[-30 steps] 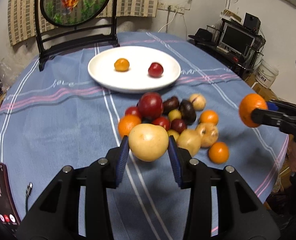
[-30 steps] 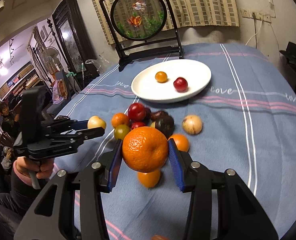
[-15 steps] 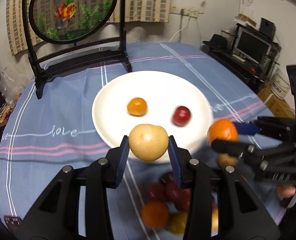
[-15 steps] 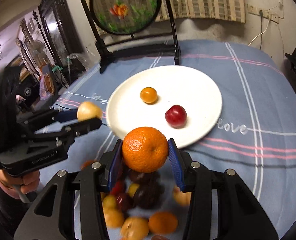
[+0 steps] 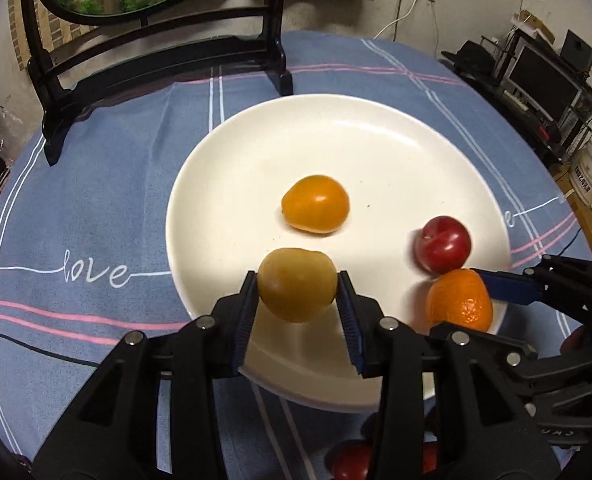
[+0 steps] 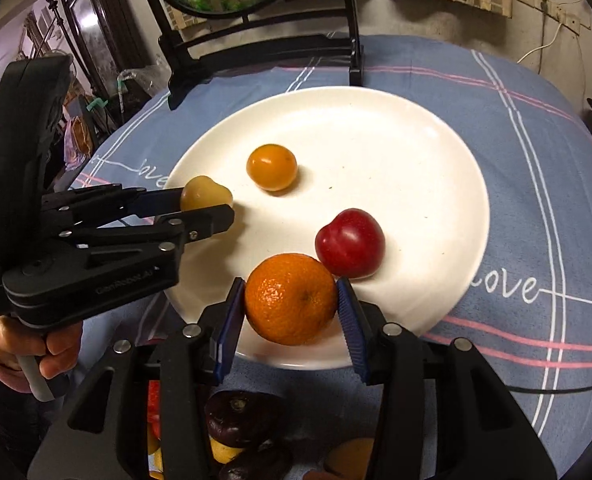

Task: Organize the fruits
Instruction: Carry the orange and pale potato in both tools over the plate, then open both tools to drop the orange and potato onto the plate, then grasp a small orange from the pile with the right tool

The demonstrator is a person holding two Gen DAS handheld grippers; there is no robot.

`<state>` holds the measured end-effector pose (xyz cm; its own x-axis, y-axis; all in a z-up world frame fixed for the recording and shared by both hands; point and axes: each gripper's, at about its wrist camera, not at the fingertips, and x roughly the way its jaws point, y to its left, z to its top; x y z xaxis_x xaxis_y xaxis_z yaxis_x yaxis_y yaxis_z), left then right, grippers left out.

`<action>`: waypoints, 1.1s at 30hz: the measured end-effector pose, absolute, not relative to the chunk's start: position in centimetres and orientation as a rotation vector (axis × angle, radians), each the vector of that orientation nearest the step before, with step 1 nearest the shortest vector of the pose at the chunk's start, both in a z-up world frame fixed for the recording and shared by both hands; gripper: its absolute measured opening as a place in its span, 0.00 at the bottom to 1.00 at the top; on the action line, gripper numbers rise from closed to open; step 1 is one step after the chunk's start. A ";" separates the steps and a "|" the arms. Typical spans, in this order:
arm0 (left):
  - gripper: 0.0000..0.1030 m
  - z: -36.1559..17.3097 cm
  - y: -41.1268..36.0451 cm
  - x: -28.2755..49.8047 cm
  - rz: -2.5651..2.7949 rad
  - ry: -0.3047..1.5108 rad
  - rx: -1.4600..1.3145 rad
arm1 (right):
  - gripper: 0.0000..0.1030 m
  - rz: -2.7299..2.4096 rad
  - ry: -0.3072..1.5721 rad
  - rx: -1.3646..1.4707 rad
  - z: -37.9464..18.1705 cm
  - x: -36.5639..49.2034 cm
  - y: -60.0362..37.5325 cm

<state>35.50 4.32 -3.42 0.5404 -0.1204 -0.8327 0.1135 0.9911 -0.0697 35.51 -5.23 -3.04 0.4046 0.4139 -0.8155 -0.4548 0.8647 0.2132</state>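
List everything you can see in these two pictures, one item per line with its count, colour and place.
plate: one, white, middle of the cloth
small orange fruit: one, orange-yellow, lying on the plate
plum: one, red, on the plate beside the tangerine
yellow fruit: one, yellow, over the plate's near edge
tangerine: one, orange, at the plate's near edge
loose fruits: several, dark purple, red and yellow, on the cloth off the plate, partly hidden
tablecloth: one, blue with white and pink stripes
round screen stand: one, black, behind the plate
left gripper: black, blue pads, clamped on the yellow fruit
right gripper: black, jaws just been opening, tangerine between them
hand: one, holding the left gripper's handle
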 end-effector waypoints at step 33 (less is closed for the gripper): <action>0.94 -1.6 4.2 6.8 -0.125 0.783 -0.033 | 0.54 0.521 0.829 -0.129 -4.3 12.9 -9.6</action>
<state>6.79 4.20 -1.65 0.7019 -0.1248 -0.7013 0.1000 0.9920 -0.0765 12.88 -9.55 -4.25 0.5587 0.3909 -0.7315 -0.4897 0.8673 0.0895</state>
